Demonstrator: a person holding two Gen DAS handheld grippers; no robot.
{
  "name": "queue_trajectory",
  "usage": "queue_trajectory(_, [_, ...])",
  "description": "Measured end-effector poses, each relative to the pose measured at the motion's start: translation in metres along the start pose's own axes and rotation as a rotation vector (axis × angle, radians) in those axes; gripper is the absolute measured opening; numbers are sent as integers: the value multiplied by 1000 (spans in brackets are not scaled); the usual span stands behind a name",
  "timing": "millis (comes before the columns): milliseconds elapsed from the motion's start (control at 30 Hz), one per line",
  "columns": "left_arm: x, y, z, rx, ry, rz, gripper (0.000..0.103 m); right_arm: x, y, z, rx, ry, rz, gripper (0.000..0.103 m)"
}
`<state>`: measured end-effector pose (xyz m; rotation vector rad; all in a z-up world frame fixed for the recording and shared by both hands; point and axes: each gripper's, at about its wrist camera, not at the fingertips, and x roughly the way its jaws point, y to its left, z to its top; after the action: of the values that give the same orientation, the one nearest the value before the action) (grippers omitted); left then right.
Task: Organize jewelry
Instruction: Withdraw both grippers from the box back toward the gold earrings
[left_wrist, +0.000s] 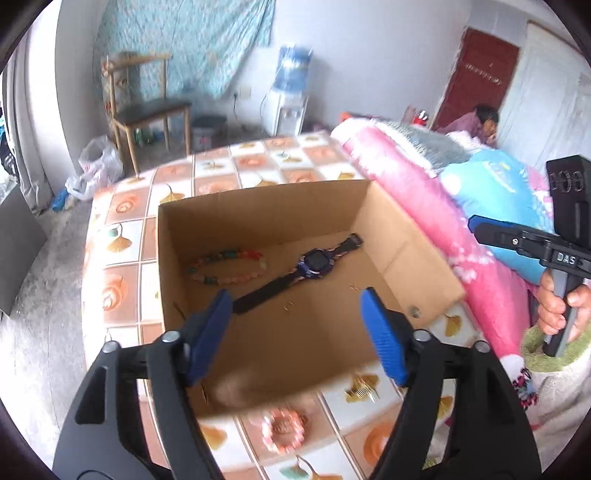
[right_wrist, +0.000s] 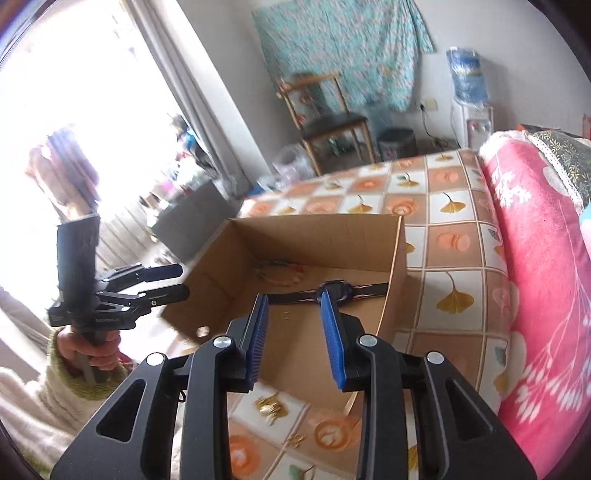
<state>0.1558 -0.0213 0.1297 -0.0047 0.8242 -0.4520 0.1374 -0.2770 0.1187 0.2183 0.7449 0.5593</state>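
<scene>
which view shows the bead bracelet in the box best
The left wrist view: the bead bracelet lies whole and unobstructed on the cardboard box floor. In the right wrist view it is smaller and blurred.

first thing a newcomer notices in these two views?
The open cardboard box on the tiled tablecloth, mid-frame in both views. On its floor lie a dark-strapped watch with a blue face and, left of it, a multicoloured bead bracelet. Both claws, left claw and right claw, hover open and empty.
</scene>
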Motion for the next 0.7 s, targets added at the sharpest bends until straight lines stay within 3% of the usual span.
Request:
queue_trajectory(133, [-30, -22, -31, 43, -27, -38, 83, -18, 10, -40, -18, 1, 11, 30])
queue_trajectory(233, [-35, -37, -55, 56, -1, -70, 84, -15, 11, -74, 6, 55, -5, 30])
queue_trajectory(333, [-22, -51, -79, 72, 61, -69, 84, 2, 4, -103, 83, 135, 7, 30])
queue_trajectory(433, [-1, -63, -99, 94, 129, -45, 84, 24, -2, -126, 122, 213, -34, 30])
queue_trajectory(700, [44, -74, -130, 126, 178, 15, 82, 62, 12, -146, 89, 268, -126, 30])
